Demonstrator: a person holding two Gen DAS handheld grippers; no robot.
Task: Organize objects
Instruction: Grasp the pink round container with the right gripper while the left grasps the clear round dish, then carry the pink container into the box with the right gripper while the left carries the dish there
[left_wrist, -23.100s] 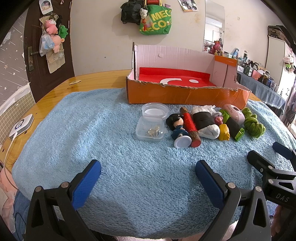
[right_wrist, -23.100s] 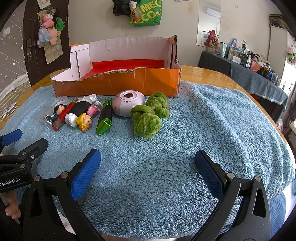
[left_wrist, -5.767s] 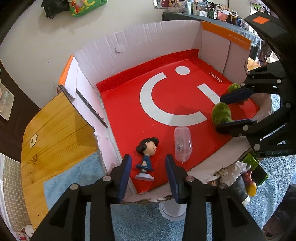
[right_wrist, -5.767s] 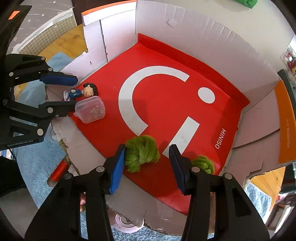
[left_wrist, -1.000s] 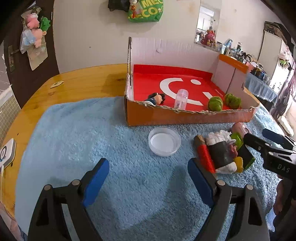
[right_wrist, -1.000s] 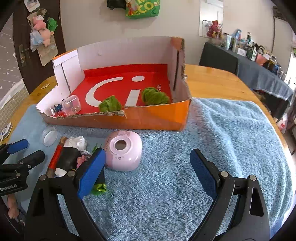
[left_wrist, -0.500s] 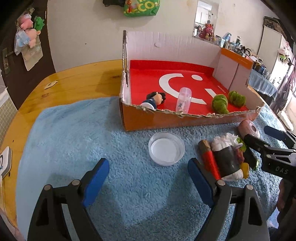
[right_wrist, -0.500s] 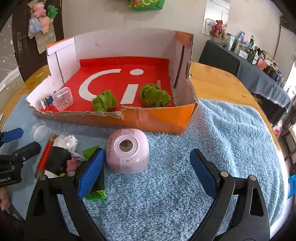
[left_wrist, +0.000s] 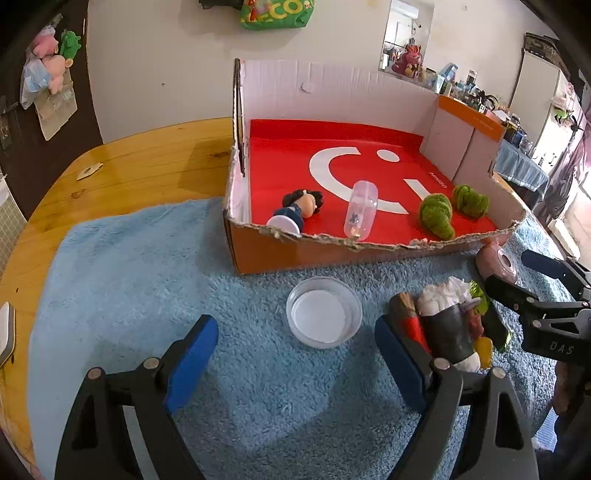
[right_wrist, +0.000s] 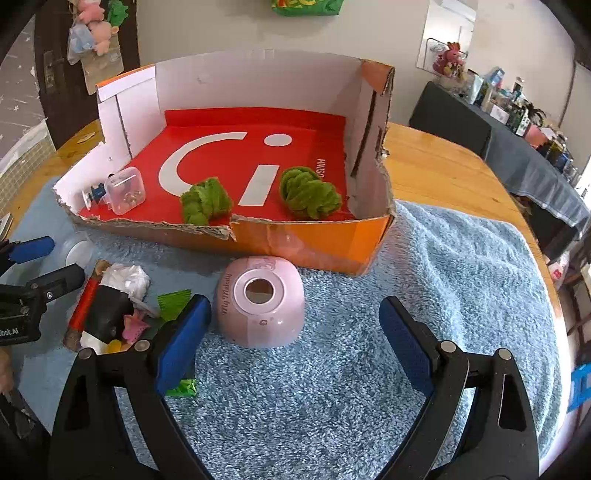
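Left gripper: fingers wide apart and empty, hanging over the blue fleece blanket with the clear round lid lying between and just beyond their tips.
Right gripper: fingers wide apart, holding nothing; the pink rounded gadget sits on the blanket between the tips, close to the left pad, and whether it touches that pad I cannot tell.
Cardboard box: orange outside, red floor with a white smile mark, standing on the blanket at the far side of the wooden bench.
In the box: a dark-haired figurine lying on its side near the front wall, a clear lidless container beside it, and two green fuzzy bundles and toward the other end.
Loose pile: outside the box on the blanket, between the lid and the pink gadget; a red-wrapped stick, a black piece with white crumpled wrap, a pink bit, a yellow bit and green foil, all touching one another.
Bench edge: a white device lies on the bare wood, well apart from the box.
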